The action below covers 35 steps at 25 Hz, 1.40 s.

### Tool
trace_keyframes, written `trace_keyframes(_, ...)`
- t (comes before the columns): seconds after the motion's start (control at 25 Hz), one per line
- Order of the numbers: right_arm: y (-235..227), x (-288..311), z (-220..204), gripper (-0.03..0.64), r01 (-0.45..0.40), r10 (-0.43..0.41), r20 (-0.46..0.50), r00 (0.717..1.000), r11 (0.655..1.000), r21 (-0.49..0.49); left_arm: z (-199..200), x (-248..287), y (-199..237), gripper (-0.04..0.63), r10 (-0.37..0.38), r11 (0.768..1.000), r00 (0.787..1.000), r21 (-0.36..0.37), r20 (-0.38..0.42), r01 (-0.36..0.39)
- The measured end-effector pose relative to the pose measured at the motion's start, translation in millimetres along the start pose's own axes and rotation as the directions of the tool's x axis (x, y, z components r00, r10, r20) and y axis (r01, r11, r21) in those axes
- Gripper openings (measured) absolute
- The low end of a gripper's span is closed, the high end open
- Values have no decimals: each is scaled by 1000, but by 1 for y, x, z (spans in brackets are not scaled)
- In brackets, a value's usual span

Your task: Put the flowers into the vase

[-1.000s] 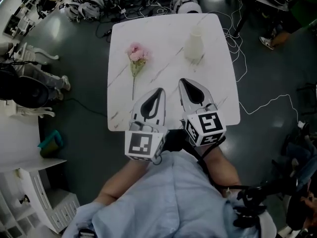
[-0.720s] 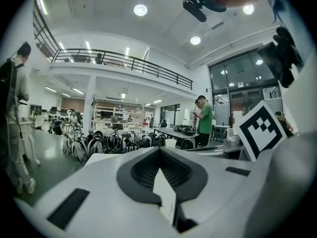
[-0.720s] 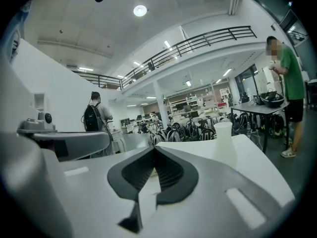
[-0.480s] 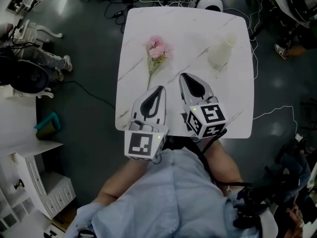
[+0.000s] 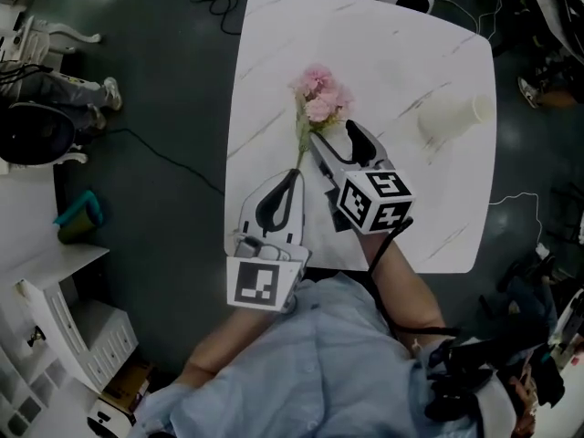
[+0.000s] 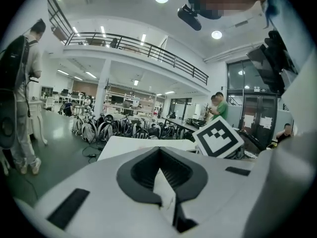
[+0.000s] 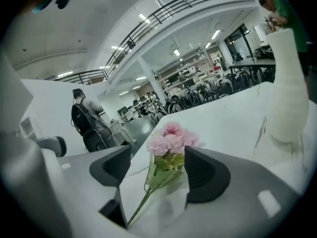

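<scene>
Pink flowers lie flat on the white marble table, blossoms toward the far edge and the green stem running back toward the person. Right gripper is right at the flowers, low over the table. Its jaws are wide and opening, one on each side of the leafy part of the stem just below the blossoms. In the right gripper view the pads stand clear of the stem on both sides, so nothing is gripped. Left gripper sits just on the person's side of the flowers, tip close to the stem's lower end; can't tell if it touches. Its jaws are closed together with nothing held; only a sliver of tabletop shows through the hollow between the pads. White vase stands upright on the table, well to the right of the flowers and apart from both grippers. Left of the flowers, in the right gripper view, a person with a backpack stands on the dark floor beyond the table.
</scene>
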State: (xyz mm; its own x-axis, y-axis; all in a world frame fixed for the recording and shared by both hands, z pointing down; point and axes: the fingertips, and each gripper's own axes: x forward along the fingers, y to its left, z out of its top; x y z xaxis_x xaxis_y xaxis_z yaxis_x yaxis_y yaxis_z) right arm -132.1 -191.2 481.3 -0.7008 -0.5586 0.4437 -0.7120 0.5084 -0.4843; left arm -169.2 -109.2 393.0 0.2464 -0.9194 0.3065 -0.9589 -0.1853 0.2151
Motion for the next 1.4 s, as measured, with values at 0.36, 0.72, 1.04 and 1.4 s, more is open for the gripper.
trace_keyframes(0.36,-49,75,-32,303,114,-103,-183,978,992,51,-21,4,59,6,94,992,993,-79,-68,-99)
trace_keyframes(0.72,-39,75,-13,44,71,-73,-86,994,997,-23,-27,10,72,5,94,987,994,-123,-62,-101)
trace_keyframes(1.04,-23,3,66,39,4,-5,166,986,1000,2,-19,6,22,6,16,997,999,-69,-29,-18)
trace_keyframes(1.4,-26,-124,174,38,-48,56,397,916,998,-30,2,15,-67,6,-110,994,994,3,26,110)
